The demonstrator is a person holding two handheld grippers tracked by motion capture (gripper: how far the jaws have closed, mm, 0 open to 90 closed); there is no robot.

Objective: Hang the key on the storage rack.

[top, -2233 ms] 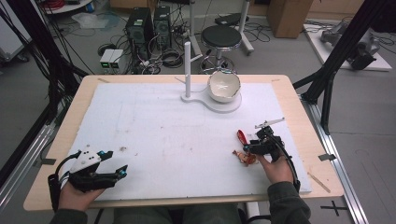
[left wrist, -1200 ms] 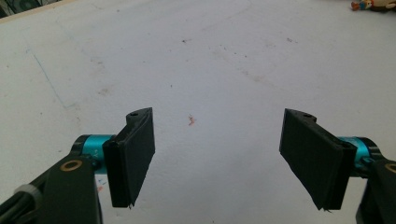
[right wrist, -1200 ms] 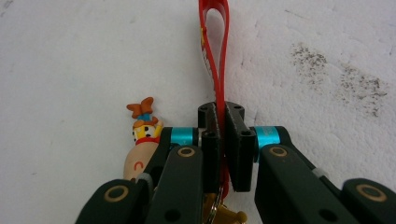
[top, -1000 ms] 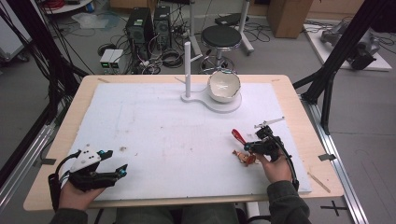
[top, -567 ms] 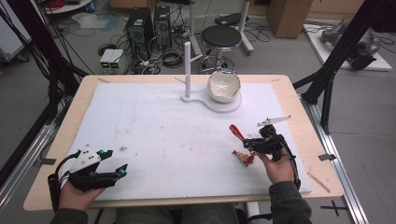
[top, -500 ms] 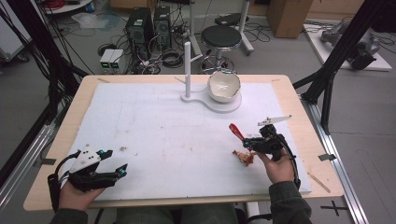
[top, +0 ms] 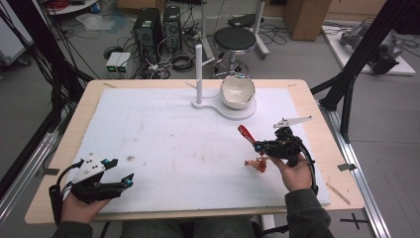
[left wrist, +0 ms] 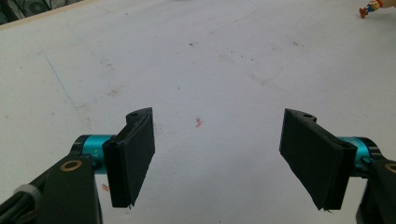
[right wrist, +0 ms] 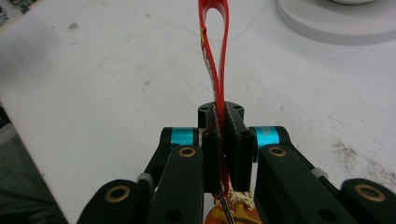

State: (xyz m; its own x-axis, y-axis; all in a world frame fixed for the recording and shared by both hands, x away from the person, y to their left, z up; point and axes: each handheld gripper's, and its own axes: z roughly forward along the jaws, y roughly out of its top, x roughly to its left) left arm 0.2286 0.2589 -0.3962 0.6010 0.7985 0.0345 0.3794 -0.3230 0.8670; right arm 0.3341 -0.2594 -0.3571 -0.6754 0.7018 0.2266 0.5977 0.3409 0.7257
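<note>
My right gripper [top: 258,146] is shut on a red strap loop [top: 244,133] and held above the white mat at the right. In the right gripper view the red strap loop [right wrist: 215,56] rises out from between the closed jaws of the right gripper [right wrist: 223,116]. A small orange and yellow toy charm [top: 258,164] dangles under the gripper, and I see the charm [right wrist: 233,212] below the jaws. I cannot tell whether it touches the mat. My left gripper [top: 121,181] rests at the front left, and the left gripper [left wrist: 217,154] is open with nothing between its jaws.
A white stand [top: 233,110] with an upright post [top: 199,69] and a white bowl [top: 237,91] sits at the far middle of the white mat [top: 163,134]. The charm [left wrist: 371,5] shows far off in the left gripper view. Stools and cables lie beyond the table.
My right gripper has risen with the red strap in it, and the loop now stands higher and a little farther from me. The left gripper has stayed in place.
</note>
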